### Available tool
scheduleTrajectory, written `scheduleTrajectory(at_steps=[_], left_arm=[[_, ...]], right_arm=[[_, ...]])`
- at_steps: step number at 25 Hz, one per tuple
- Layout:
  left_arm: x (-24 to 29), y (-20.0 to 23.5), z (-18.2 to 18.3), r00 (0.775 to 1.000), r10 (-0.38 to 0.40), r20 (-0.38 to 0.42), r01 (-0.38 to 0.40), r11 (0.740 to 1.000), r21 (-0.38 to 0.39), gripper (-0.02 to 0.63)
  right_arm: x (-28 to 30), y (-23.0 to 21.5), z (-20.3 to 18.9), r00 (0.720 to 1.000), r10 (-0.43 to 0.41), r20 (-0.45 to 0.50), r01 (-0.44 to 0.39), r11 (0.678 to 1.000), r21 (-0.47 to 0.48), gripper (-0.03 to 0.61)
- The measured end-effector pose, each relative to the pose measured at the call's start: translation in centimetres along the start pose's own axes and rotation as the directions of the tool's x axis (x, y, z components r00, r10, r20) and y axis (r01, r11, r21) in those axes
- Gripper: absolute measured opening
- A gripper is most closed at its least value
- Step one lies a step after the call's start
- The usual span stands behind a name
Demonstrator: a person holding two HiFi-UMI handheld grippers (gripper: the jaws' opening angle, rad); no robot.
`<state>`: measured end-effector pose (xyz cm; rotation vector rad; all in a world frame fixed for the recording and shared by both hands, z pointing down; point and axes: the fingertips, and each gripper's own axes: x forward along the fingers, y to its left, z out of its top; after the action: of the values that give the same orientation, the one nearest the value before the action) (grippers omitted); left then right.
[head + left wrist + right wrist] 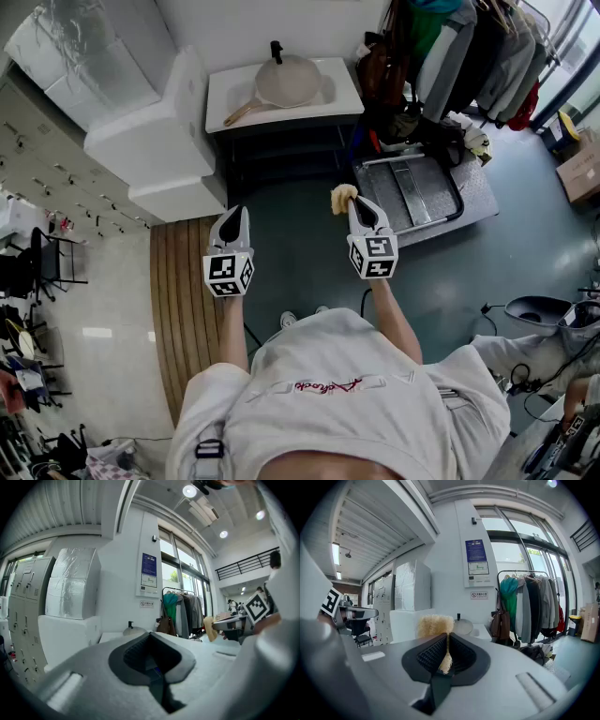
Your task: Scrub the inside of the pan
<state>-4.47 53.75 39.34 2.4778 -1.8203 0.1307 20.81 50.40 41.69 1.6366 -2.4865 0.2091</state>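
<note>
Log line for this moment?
left gripper: shut, empty | right gripper: shut on scrubber | pan: at sink, not yet reached

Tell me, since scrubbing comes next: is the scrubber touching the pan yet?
Apart. Head view: the scrubber sits in the right gripper above the floor; the pan lies far ahead on the white counter.

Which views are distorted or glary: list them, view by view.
Head view: evenly lit, sharp, pan clear, mild edge bowing. Left gripper view: strong fisheye, dark corners, ceiling lamp flares. Right gripper view: same fisheye, windows washed out, loofah scrubber crisp.
</note>
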Motion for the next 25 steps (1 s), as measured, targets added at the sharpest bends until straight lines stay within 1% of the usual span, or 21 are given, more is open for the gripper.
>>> scheduleTrajectory(at_steps=[4, 13, 16, 19, 25], left_arm=[[-0.2, 0.3, 0.1, 1.000, 0.004, 0.000, -0.004, 1.000, 0.004, 0.002], [-0.4, 0.1, -0.7, 1.000, 0.015, -0.008, -0.015, 1.000, -0.013, 0.002], [-0.2, -0.1, -1.1, 1.000, 0.020, -0.018, -0.021, 1.000, -0.020, 0.002], [0.1, -0.5, -1.2, 0.999, 0.021, -0.026, -0.022, 0.999, -0.036, 0.002], [1.1, -2.0, -1.1, 0.999, 0.021, -0.032, -0.022, 0.999, -0.027, 0.002]], right_arm=[[0.0, 0.0, 0.4, 1.000, 0.000, 0.007, 0.000, 1.000, -0.001, 0.025], [-0.3, 0.2, 0.3, 1.000, 0.007, 0.011, -0.007, 1.000, 0.002, 0.025], [-0.4, -0.1, 0.5, 1.000, 0.006, 0.020, -0.006, 1.000, 0.012, 0.025], [-0.4, -0.5, 0.6, 1.000, 0.009, 0.022, -0.009, 1.000, 0.002, 0.025], [-0.3, -2.0, 0.6, 1.000, 0.021, 0.020, -0.021, 1.000, 0.004, 0.025]])
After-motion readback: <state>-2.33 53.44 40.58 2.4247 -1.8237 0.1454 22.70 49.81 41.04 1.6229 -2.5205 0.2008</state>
